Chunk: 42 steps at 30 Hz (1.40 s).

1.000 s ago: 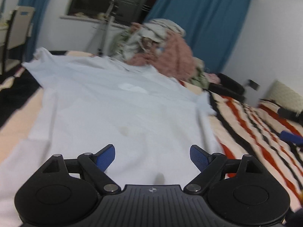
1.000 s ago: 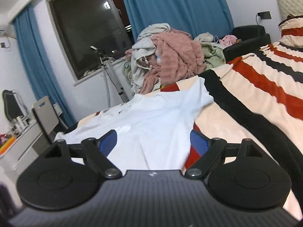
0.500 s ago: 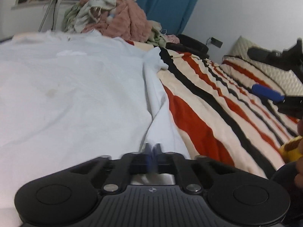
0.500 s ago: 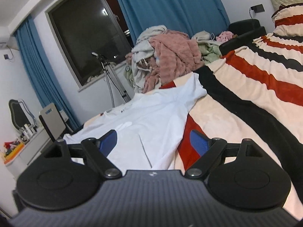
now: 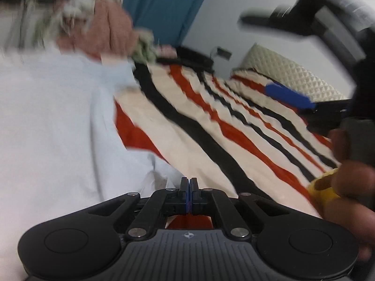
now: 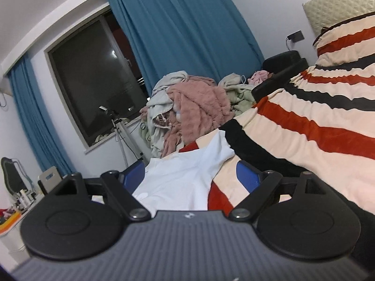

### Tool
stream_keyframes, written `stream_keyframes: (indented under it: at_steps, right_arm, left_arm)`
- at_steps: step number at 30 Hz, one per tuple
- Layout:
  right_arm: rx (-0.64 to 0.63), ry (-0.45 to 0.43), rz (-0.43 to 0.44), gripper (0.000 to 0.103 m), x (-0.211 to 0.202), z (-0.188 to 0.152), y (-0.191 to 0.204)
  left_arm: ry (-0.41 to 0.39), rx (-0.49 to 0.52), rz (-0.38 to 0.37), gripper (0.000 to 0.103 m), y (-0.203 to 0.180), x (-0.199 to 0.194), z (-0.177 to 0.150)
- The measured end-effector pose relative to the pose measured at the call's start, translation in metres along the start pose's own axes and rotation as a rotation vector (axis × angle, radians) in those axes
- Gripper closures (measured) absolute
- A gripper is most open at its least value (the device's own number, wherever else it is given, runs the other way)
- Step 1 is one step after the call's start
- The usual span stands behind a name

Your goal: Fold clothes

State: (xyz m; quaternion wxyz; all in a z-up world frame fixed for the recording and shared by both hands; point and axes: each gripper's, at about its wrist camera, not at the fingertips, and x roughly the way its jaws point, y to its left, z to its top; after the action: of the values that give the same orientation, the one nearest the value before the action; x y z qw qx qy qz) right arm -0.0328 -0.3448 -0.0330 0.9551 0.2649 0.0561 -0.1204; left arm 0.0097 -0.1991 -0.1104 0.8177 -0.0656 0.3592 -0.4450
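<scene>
A white shirt lies spread on the striped bed cover. My left gripper is shut at the shirt's near right hem, where the cloth bunches up against the fingertips. The left wrist view is blurred by motion. In the right wrist view the same shirt stretches away toward the window. My right gripper is open above the shirt's right edge and holds nothing. Its blue pad shows at the right of the left wrist view, with a hand holding the tool.
A heap of pink and grey clothes sits at the bed's far end, under blue curtains. A tripod stands by the window. The cream headboard and a dark chair lie to the right.
My left gripper went from open over the shirt to shut at its right hem, then swung right. My right gripper stayed open and dropped lower over the shirt's edge.
</scene>
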Motion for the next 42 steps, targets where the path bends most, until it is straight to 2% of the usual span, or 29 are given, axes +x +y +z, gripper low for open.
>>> stream_keyframes:
  at_steps: [1,4,7,9,11,13,15,17,19,24,29,30,32,34,36,40,42]
  right_arm:
    - [-0.002,0.005,-0.001,0.016,0.001,-0.001,-0.001]
    - [-0.010,0.029,-0.002,0.016,0.008,-0.004,-0.002]
    - [-0.003,0.047,-0.002,0.016,0.014,-0.006,-0.005]
    - [0.009,0.055,0.000,0.016,0.017,-0.008,-0.008]
    - [0.016,0.064,0.000,0.016,0.020,-0.009,-0.011]
    - [0.020,0.070,0.003,0.016,0.021,-0.009,-0.011]
    - [0.023,0.071,0.010,0.016,0.021,-0.009,-0.010]
    - [0.026,0.073,0.014,0.016,0.020,-0.009,-0.009]
    - [0.028,0.080,0.018,0.016,0.019,-0.009,-0.007]
    - [0.037,0.108,0.024,0.016,0.020,-0.012,-0.004]
    - [0.041,0.149,0.013,0.016,0.023,-0.017,0.000]
    - [0.042,0.156,0.009,0.016,0.024,-0.018,0.001]
    - [0.054,0.172,0.002,0.016,0.025,-0.020,0.000]
    - [0.089,0.198,-0.001,0.016,0.028,-0.021,-0.004]
    - [0.120,0.241,0.000,0.016,0.034,-0.024,-0.008]
    - [0.191,0.386,-0.050,0.016,0.052,-0.038,-0.017]
    - [0.184,0.447,-0.081,0.016,0.060,-0.049,-0.015]
  left_arm:
    - [0.026,-0.025,-0.022,0.103,0.002,0.011,-0.003]
    - [0.068,-0.008,-0.032,0.102,-0.001,0.034,-0.012]
    - [0.089,0.014,-0.027,0.100,0.004,0.040,-0.015]
    - [0.107,0.020,-0.007,0.095,0.009,0.034,-0.014]
    - [0.111,0.000,0.020,0.084,0.018,0.010,-0.013]
    - [0.109,-0.028,0.046,0.055,0.027,-0.020,-0.012]
    - [0.103,-0.068,0.076,0.050,0.038,-0.052,-0.012]
    - [0.083,-0.153,0.113,0.047,0.056,-0.092,-0.018]
    - [0.063,-0.291,0.171,0.038,0.080,-0.127,-0.027]
    - [-0.052,-0.690,0.265,0.037,0.136,-0.168,-0.057]
    - [-0.180,-1.092,0.348,0.041,0.192,-0.204,-0.088]
    - [-0.210,-1.130,0.367,0.043,0.198,-0.209,-0.090]
    - [-0.260,-1.130,0.402,0.056,0.199,-0.212,-0.088]
    - [-0.298,-1.137,0.424,0.085,0.201,-0.218,-0.088]
    - [-0.323,-1.142,0.420,0.100,0.204,-0.225,-0.087]
    - [-0.376,-1.104,0.405,0.101,0.197,-0.237,-0.082]
    - [-0.393,-1.097,0.384,0.101,0.194,-0.239,-0.079]
